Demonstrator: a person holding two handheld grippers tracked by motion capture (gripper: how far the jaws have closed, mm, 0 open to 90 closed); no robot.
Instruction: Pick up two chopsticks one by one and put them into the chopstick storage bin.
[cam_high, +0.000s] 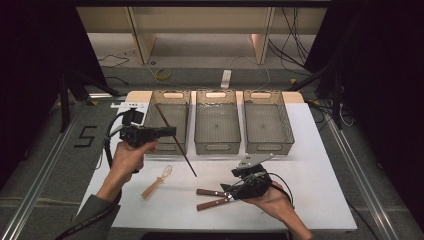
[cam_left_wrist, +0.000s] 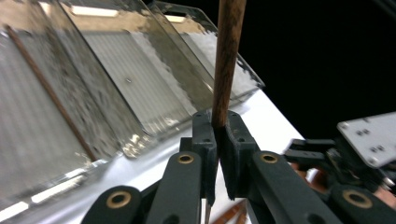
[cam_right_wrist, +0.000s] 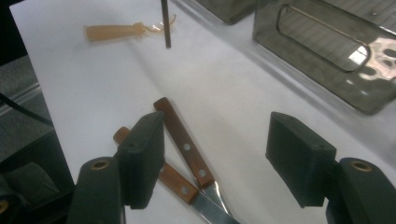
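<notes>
From the high view, your left claw is clamped on a long dark stick, gripping it partway along; the stick's long axis runs diagonally, its upper end reaching past the claw over the leftmost basket and its lower end pointing down toward your side of the tabletop, just off the surface. Near that lower tip, on your left hand's side, lies a pale brush. Your right claw sits low with its jaws parted, and two wooden-handled knives lie in front of it, handles pointing away from the claw. In the left gripper view, the stick rises straight up out of the shut pads, its length running away from the claw, with the baskets beyond to the left. In the right gripper view, your right claw stands wide apart, gripping nothing; the knives lie between and under its jaws, blades toward the claw, and the stick's tip hangs beyond beside the brush.
</notes>
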